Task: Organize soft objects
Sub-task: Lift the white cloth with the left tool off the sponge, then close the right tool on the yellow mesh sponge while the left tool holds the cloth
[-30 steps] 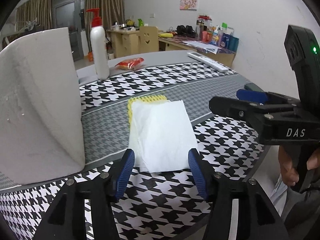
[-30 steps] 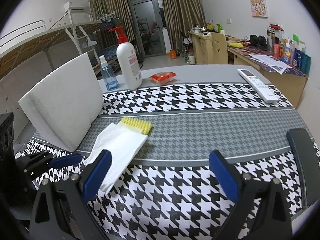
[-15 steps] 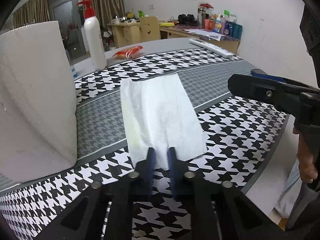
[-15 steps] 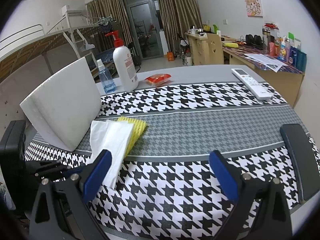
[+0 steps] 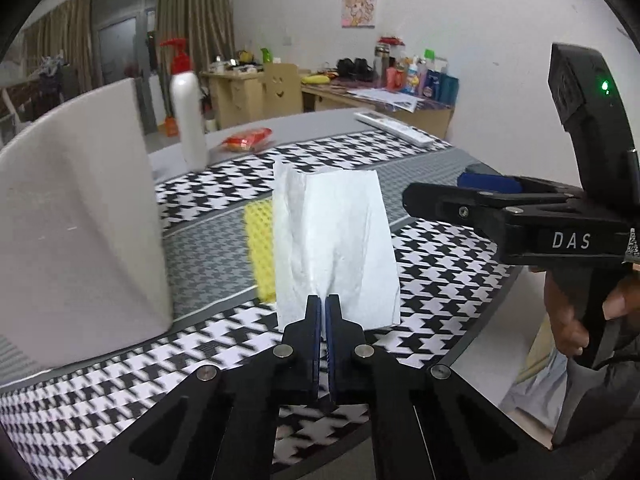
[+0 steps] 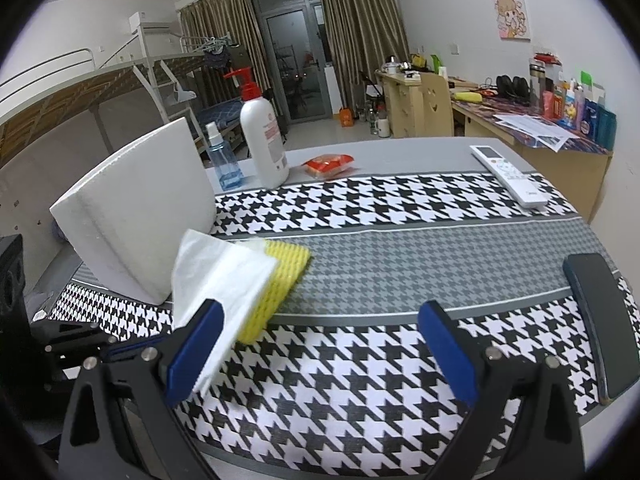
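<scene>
1. The left hand-held gripper is clenched on the near edge of a white tissue, lifted over a yellow sponge on the table.
2. The right hand-held gripper hangs released beside them, empty.

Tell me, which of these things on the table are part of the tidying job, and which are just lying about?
Part of the job:
- white tissue, pinched by the left tongs
- yellow sponge
- white foam block

Lying about:
- lotion pump bottle
- blue spray bottle
- red snack packet
- remote control
</scene>
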Available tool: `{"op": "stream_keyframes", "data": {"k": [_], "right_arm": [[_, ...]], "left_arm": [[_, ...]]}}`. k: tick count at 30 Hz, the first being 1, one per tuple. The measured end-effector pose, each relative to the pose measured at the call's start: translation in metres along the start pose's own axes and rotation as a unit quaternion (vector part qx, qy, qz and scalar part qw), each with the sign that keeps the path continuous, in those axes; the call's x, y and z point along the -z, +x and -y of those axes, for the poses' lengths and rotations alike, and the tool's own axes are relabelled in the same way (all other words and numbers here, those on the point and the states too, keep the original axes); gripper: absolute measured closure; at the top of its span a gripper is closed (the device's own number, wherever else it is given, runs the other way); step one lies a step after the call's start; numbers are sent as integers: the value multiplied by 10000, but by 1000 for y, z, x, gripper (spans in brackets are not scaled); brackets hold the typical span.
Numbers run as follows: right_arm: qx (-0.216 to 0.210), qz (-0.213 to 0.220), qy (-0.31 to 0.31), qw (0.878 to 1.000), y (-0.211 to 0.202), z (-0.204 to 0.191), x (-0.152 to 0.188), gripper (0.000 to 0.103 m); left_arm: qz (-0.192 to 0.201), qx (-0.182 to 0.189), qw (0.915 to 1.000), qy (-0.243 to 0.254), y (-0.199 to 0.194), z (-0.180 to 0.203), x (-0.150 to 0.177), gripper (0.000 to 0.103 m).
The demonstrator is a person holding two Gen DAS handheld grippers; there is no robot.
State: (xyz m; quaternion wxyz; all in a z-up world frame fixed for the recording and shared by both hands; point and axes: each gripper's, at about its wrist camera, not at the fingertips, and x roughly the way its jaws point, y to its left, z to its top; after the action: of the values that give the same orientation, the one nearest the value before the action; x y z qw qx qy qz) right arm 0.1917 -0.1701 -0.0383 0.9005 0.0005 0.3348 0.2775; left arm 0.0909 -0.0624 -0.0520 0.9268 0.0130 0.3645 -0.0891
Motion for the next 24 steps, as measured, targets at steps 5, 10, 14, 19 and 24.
{"op": "stream_keyframes", "data": {"k": [5,10,14,19,24], "right_arm": [[-90,-35,-145,9998,6,-16,-1,4],[-176,-142,-252,9994,17,-28,-2,4],[-251,-220,-309,9990,26,-33,-2,4],[-302,-337,-327,9984,37,-37,-2,4],[-381,-401,-372,9978,44,-43,-4,5]], "left_arm": [[92,-195,9996,-197,-11,-16,5,101],[166,-367,9985,-369,-18,-30,9,101],[192,-450,9978,-436,-22,-36,12,101],[177,-530,9971,-522,-20,-43,13,101],[176,-609,9962,-593,-20,-49,13,101]]}}
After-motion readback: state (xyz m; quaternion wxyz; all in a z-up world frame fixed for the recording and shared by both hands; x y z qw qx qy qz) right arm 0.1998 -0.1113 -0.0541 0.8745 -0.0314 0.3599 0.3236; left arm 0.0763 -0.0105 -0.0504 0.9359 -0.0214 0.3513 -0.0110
